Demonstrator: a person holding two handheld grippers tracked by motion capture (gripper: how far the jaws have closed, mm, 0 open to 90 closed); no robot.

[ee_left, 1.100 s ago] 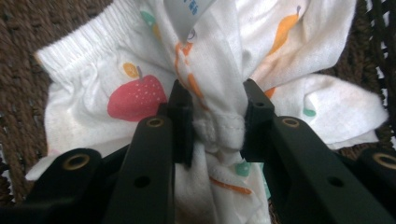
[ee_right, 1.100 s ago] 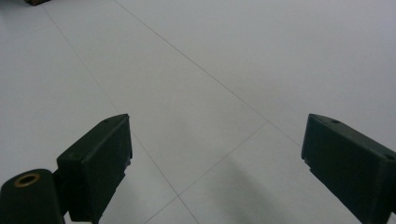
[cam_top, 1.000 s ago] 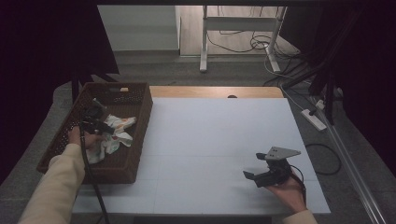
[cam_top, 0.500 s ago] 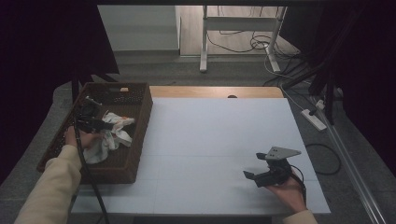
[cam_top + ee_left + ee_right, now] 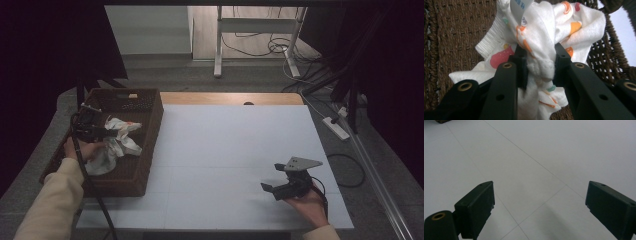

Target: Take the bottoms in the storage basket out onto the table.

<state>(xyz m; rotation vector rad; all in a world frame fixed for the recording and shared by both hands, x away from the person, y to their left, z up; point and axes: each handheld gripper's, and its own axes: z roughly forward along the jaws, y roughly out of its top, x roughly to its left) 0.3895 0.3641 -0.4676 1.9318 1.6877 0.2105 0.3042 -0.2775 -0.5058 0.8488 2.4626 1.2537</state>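
A white cloth point(image 5: 116, 140) printed with orange, red and green shapes hangs bunched over the brown wicker basket point(image 5: 145, 107) at the table's left. My left gripper point(image 5: 102, 131) is shut on a fold of the cloth point(image 5: 541, 37), the jaws pinching it from both sides, and a grey label shows at its top. My right gripper point(image 5: 274, 189) rests near the table's front right, held in a hand, its jaws wide apart over bare white tabletop point(image 5: 531, 162) with nothing between them.
The white table point(image 5: 235, 145) stretches between the two hands. A strip of wood point(image 5: 230, 98) runs along its far edge. Beyond stand a metal stand point(image 5: 250, 30), cables on the floor and a power strip point(image 5: 336, 127) at the right.
My left gripper has lifted the cloth a little higher above the basket floor and shifted slightly toward the table. The right gripper has kept still.
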